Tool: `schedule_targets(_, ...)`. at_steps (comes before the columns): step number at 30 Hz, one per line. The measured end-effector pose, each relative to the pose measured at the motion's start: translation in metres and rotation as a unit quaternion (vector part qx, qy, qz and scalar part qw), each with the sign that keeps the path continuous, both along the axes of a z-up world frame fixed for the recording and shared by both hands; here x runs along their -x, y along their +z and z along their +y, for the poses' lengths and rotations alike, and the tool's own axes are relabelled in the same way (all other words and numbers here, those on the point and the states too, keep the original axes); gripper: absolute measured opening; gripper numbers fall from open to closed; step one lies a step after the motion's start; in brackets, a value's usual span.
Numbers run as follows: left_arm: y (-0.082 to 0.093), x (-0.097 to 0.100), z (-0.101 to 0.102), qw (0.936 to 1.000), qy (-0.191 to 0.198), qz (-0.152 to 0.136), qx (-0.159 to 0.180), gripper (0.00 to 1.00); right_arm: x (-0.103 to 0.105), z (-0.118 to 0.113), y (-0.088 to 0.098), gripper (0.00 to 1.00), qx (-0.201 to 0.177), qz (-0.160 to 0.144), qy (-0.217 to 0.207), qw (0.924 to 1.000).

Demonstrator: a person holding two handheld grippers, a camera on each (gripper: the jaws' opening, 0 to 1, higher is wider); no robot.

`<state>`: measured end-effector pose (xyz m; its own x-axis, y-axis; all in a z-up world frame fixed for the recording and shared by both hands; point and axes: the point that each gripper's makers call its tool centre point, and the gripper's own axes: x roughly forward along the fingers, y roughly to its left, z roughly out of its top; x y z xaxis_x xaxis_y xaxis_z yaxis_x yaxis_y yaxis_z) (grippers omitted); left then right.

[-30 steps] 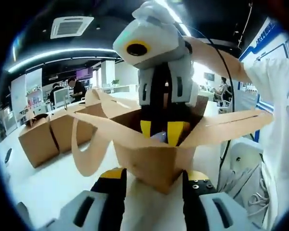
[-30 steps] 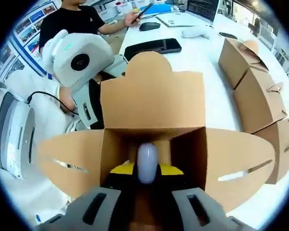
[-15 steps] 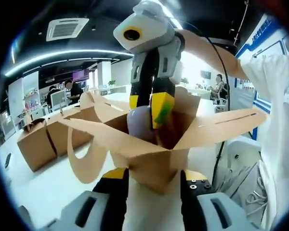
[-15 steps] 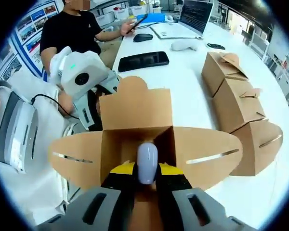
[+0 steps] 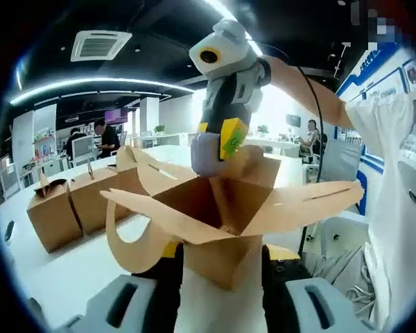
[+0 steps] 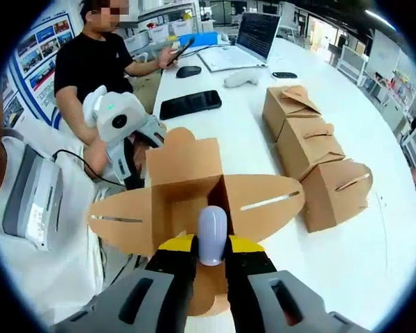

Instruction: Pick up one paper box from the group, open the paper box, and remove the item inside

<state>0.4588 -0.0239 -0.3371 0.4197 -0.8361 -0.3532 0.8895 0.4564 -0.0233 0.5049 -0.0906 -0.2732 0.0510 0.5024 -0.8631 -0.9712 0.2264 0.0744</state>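
White surface (image 6: 263, 149), three closed boxes (image 6: 312, 163); my left gripper (image 5: 218, 270) clamps the open box (image 5: 222, 208), right gripper (image 6: 211, 251) grips a pale egg-shaped item (image 6: 211, 234) above it.

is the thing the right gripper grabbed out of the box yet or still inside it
Out. In the left gripper view the pale rounded item, pinched in the right gripper, sits above the open box and its spread flaps.

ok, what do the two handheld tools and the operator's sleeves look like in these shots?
Both are grey moulded bodies with black slots and black jaws tipped in yellow. The right tool carries a green mark on one yellow pad and a black cable running back along the arm. The left tool has a pale rounded housing with a small green light. The operator wears a white sleeve.
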Motion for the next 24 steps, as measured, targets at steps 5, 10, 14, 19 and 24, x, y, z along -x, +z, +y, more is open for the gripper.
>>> schedule_targets(5,0.002,-0.002,0.003,1.0,0.006,-0.002,0.002,0.46,-0.003,-0.018,0.011,0.17,-0.002,-0.015,-0.016,0.9998)
schedule_targets(10,0.001,-0.004,0.008,0.9999,0.011,-0.002,0.0,0.46,-0.009,-0.04,0.015,0.17,0.004,-0.026,-0.048,0.9985)
schedule_targets(14,0.003,-0.004,0.013,0.9999,0.015,-0.006,-0.003,0.46,-0.011,-0.065,0.016,0.17,0.013,-0.034,-0.069,0.9969)
schedule_targets(19,0.005,-0.004,0.013,0.9999,0.015,-0.006,0.001,0.46,-0.01,-0.092,0.022,0.17,0.011,-0.034,-0.103,0.9941)
schedule_targets(24,-0.001,-0.011,0.008,0.9997,0.023,0.003,0.007,0.46,-0.005,-0.112,0.023,0.17,0.0,-0.033,-0.126,0.9915)
